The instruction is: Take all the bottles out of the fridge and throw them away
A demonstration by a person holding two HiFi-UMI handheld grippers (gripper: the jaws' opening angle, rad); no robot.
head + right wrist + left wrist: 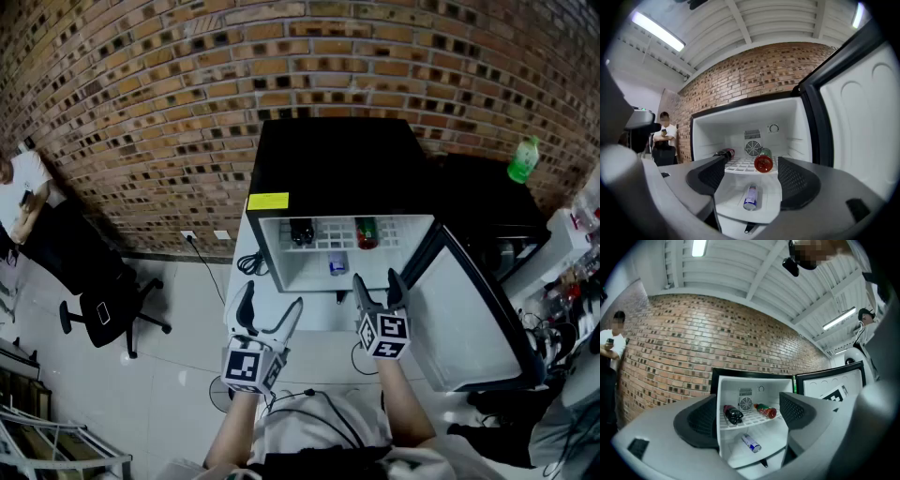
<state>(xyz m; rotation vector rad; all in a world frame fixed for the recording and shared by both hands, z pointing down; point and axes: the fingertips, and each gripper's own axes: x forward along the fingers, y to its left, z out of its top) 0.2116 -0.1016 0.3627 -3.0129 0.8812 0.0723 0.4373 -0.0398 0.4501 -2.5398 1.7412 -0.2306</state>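
The small white fridge (272,246) stands open in front of me. On its wire shelf lie a dark bottle with a red label (302,231) (733,414) (724,153) at the left and a green bottle with a red cap (367,233) (765,410) (763,161) at the right. A small blue and silver bottle (337,266) (751,443) (750,197) lies on the fridge floor below. My left gripper (272,298) (749,416) and right gripper (376,278) (752,176) hover side by side just outside the fridge. Both are open, empty and pointing level at it.
The fridge door (469,319) swings open to the right. A green bottle (523,159) stands on a black unit at the far right. A brick wall (169,112) runs behind. At the left are an office chair (108,314) and a person (23,192). Cables (251,265) hang beside the fridge.
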